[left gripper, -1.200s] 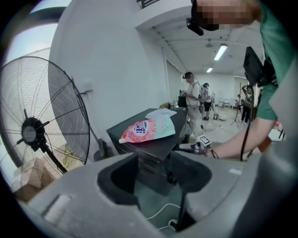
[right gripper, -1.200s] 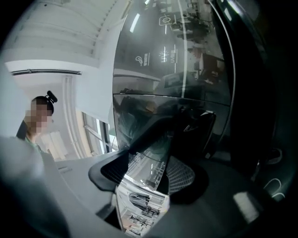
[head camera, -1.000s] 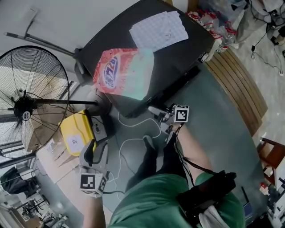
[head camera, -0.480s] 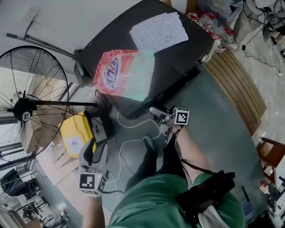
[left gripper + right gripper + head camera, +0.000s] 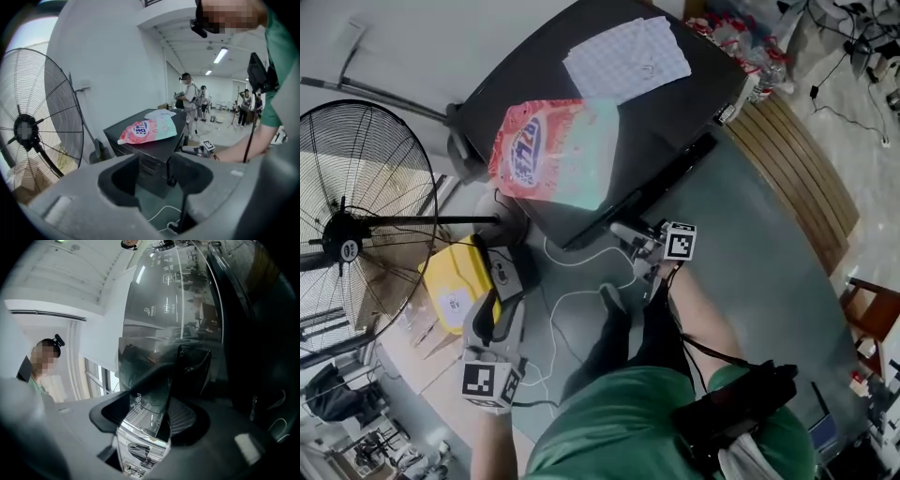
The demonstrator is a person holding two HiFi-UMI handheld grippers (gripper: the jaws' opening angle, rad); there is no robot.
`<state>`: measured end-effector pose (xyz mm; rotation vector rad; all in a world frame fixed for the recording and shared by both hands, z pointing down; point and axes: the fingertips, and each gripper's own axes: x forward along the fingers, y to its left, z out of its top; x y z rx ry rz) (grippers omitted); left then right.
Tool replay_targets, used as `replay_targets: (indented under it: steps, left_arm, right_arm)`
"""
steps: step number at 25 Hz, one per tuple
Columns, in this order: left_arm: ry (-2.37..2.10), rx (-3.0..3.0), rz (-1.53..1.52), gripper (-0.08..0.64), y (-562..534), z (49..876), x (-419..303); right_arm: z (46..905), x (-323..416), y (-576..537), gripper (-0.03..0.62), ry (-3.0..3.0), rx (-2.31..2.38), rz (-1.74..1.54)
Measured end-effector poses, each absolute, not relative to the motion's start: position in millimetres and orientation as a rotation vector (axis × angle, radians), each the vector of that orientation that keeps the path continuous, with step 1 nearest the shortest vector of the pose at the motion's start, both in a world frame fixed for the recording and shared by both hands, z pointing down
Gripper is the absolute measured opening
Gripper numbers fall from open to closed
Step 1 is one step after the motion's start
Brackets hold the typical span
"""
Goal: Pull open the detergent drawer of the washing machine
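As right gripper (image 5: 626, 232) grips drawer (image 5: 146, 401), fan (image 5: 345, 248) nearby

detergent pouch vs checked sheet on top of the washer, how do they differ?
Colour: the detergent pouch is pink-red and mint with a logo; the checked sheet is white with a fine grid. Bulk: the pouch looks plump, the sheet thin. Place: the pouch lies near the front edge, the sheet toward the back. Shared: both lie flat on the washing machine's dark top.

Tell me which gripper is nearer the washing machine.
Right. The right gripper is closed on the front panel of the washing machine; the left gripper hangs apart, beside the yellow box.
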<state>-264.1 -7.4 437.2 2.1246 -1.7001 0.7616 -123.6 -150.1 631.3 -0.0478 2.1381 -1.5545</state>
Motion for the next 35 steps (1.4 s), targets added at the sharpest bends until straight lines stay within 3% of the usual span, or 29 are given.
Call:
replay_targets:
  steps: [4, 7, 14, 35]
  left_arm:
    - [-1.667, 2.17, 0.786, 0.215, -9.8, 435.4, -251.9]
    - [-1.665, 2.172, 0.792, 0.215, -6.8, 433.4, -253.0]
    - [-1.653, 2.172, 0.761, 0.215, -11.7, 442.0, -252.8]
    - [-1.412, 2.413, 0.802, 0.215, -49.1, 440.4, -164.6]
  right_arm:
    - [626.3, -119.0, -147.7, 0.251, 2.112, -0.006, -1.524]
    - [635.4, -98.2, -128.6, 0.212, 2.098, -0.019, -1.532]
    - [641.0, -46.5, -80.7, 0.221, 2.073, -0.076, -1.544]
    - [646.7, 14.7, -21.5, 0.227, 2.027, -0.157, -1.56]
